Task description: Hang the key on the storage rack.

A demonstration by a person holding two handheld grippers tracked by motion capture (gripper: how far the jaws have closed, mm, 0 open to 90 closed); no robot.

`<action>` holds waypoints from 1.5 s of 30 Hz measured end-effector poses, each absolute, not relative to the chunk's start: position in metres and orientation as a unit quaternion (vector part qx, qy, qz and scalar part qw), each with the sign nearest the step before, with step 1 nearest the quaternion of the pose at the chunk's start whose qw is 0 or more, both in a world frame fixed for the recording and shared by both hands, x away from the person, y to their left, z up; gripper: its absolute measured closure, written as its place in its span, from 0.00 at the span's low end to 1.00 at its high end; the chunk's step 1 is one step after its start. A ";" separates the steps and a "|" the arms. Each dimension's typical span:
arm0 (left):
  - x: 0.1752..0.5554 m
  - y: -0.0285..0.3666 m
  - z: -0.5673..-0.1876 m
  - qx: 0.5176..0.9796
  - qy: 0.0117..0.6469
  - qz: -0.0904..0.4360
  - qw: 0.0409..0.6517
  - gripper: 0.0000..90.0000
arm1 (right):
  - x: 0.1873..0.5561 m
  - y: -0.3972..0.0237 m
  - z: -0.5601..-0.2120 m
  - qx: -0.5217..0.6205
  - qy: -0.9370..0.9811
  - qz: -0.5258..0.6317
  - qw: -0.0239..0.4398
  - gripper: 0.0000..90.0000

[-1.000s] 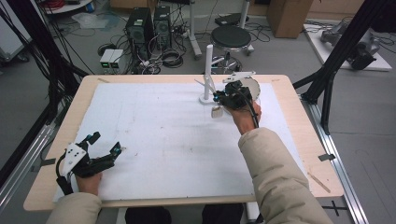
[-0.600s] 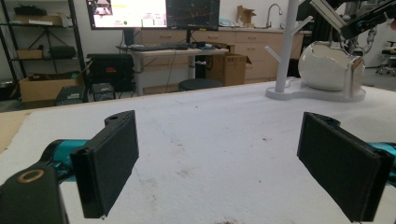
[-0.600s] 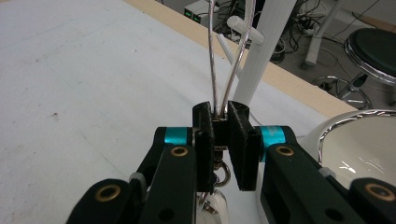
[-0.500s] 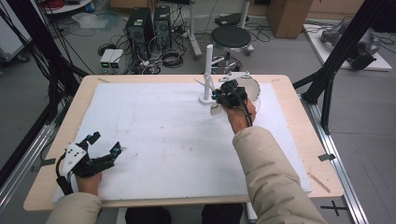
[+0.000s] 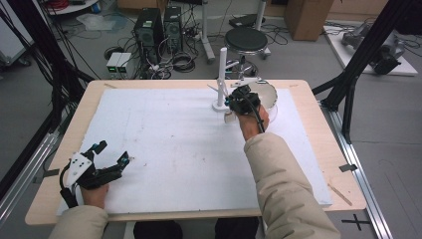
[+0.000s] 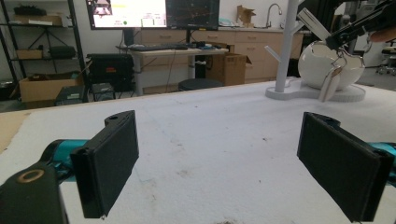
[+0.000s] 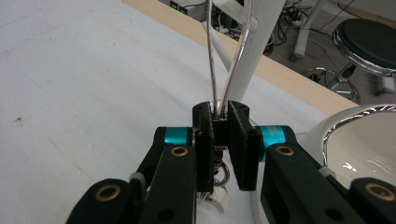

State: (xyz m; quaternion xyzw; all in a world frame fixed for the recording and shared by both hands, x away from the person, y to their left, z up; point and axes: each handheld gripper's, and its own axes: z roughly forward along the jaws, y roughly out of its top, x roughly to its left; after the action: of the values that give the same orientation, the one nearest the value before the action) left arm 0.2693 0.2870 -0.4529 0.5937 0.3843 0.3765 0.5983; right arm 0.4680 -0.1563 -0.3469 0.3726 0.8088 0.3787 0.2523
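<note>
1. two hand-held grippers work at a wooden table (image 5: 318,149) covered by a white foam sheet (image 5: 174,144).
2. right gripper (image 5: 238,102) sits at the far side of the sheet, held in the person's right hand, a beige sleeve behind it.
3. in the right gripper view its jaws are closed tight on a silver wire loop (image 7: 224,60), pinching the two strands where they meet; the strands rise and spread apart above the pads.
4. a small ring and a pale tag hang below the pinch point, partly hidden between the jaws.
5. the loop stands just in front of a white stand (image 5: 222,74), an upright post with short pegs on a flat round base; whether the loop touches it cannot be told.
6. a white round bowl (image 7: 369,140) with a shiny rim sits just beside the stand, on its right in the high view.
7. left gripper (image 5: 107,158) rests near the front left corner of the sheet, well apart from the stand.
8. in the left gripper view its jaws stand wide open with bare foam between them.
9. that view also shows the other gripper far off, holding the loop and tag (image 6: 329,81) in front of the bowl.
</note>
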 end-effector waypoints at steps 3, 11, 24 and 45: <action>0.269 0.287 -0.453 0.594 0.385 0.375 0.598 0.15 | 0.471 -0.155 -0.351 0.377 0.807 0.382 0.246 0.90; 0.269 0.287 -0.453 0.594 0.384 0.375 0.598 0.14 | 0.478 -0.154 -0.358 0.385 0.804 0.384 0.242 0.90; 0.269 0.287 -0.453 0.594 0.386 0.374 0.599 0.15 | 0.487 -0.153 -0.368 0.404 0.790 0.391 0.242 0.90; 0.270 0.287 -0.453 0.594 0.386 0.374 0.598 0.15 | 0.483 -0.168 -0.358 0.368 0.777 0.477 0.180 0.27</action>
State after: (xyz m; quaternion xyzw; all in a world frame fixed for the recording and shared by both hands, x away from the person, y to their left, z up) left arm 0.2695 0.2871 -0.4528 0.5942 0.3860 0.3740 0.5983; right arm 0.4826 -0.1684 -0.3582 0.3680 0.7773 0.4775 0.1802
